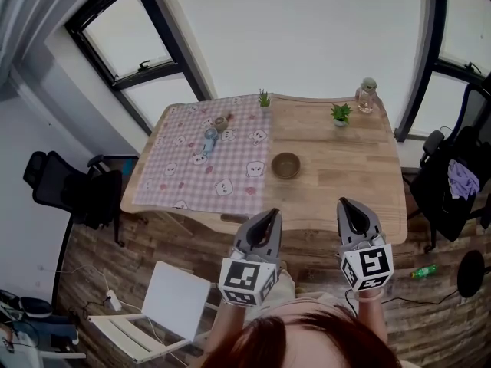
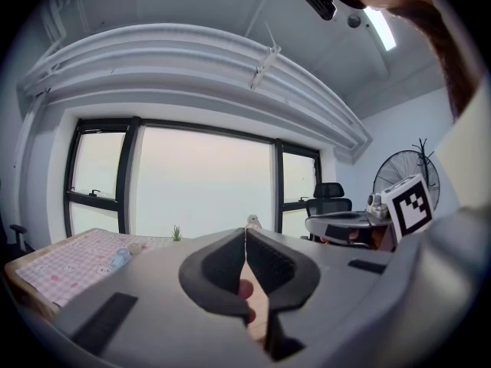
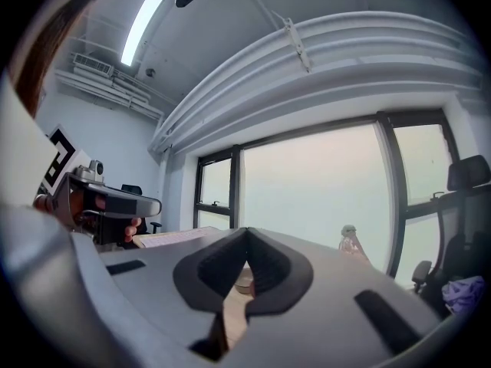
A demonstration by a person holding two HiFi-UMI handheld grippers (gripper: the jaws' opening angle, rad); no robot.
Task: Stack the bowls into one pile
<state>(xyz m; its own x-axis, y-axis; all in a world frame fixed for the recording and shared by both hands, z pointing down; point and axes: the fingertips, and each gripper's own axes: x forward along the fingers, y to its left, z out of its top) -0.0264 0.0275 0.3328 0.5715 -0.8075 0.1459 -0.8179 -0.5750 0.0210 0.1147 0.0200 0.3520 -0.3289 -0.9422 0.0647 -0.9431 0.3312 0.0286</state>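
Brown bowl (image 1: 285,165), upright, on wood table (image 1: 349,186), just beside checked cloth (image 1: 188,176)

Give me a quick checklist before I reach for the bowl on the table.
1. Left gripper empty: ok, jaws together on nothing.
2. Right gripper empty: ok, jaws together on nothing.
3. Jaws open for a grasp: not ok, both are shut.
4. Brown bowl located: ok, upright on bare wood, just right of the checked cloth.
5. Path to the bowl: ok, nothing lies between it and the grippers at the table's near edge.
6. Second bowl to stack: cannot tell; the small brown thing on the cloth is too small to make out.
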